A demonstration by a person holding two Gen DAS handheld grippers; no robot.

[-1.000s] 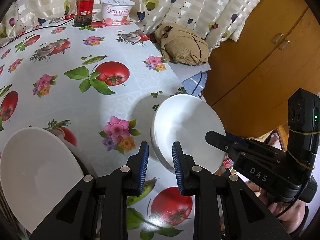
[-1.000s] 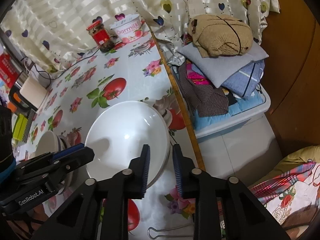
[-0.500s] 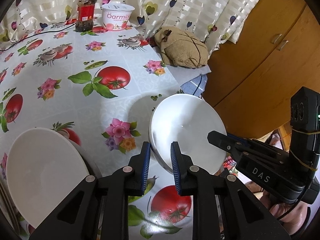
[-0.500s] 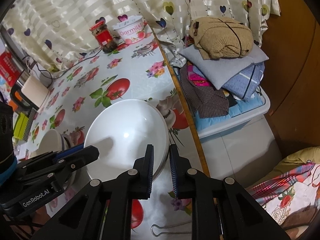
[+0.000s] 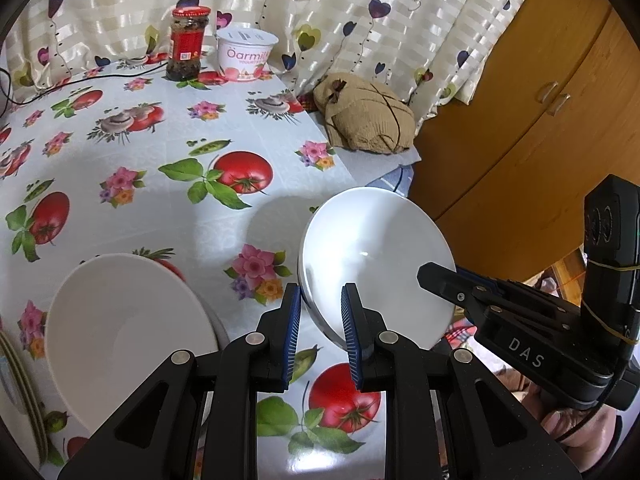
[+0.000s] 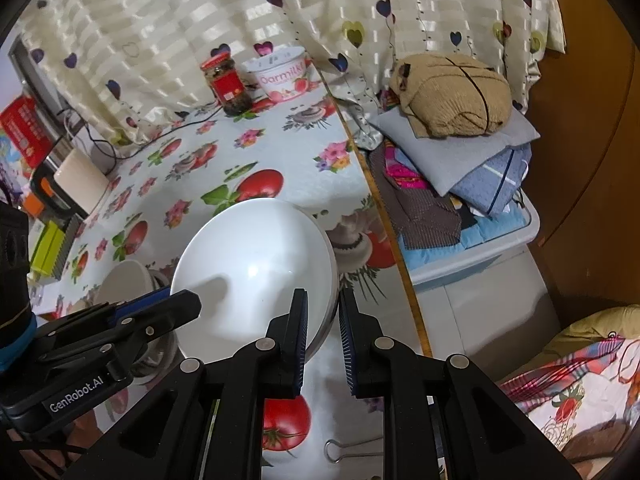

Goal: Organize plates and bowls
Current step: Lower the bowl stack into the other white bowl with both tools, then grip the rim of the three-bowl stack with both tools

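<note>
1. The white bowl (image 5: 376, 264) sits near the right edge of the table (image 5: 168, 200), tilted so that its hollow faces both cameras. It looks lifted or tipped off the cloth, though its underside is hidden.

2. The left gripper (image 5: 319, 332) straddles the bowl's near-left rim: one blue pad is outside the wall and one inside, with the jaws narrowed around the rim. Whether they press it firmly is not clear.

3. The right gripper (image 6: 323, 336) straddles the opposite rim in the same way, its jaws narrowed around the edge. Firm contact cannot be confirmed here either.

4. A second white bowl (image 5: 124, 332) rests near the table's left front corner, and stacked plates (image 5: 20, 392) show at the very left edge. That is probably where this bowl belongs.

5. To do the step well, tighten both grips evenly before travel, since glazed rims are slippery under ridged pads.

6. Keep the two grippers moving together so the rim is not twisted or pried.

7. Carry the bowl away from the table's right edge first, because a slip there would drop it onto the clothes bin (image 6: 480, 256) or the floor.

8. Level the bowl over the second bowl, lower it until it nests, then spread the jaws.
</note>
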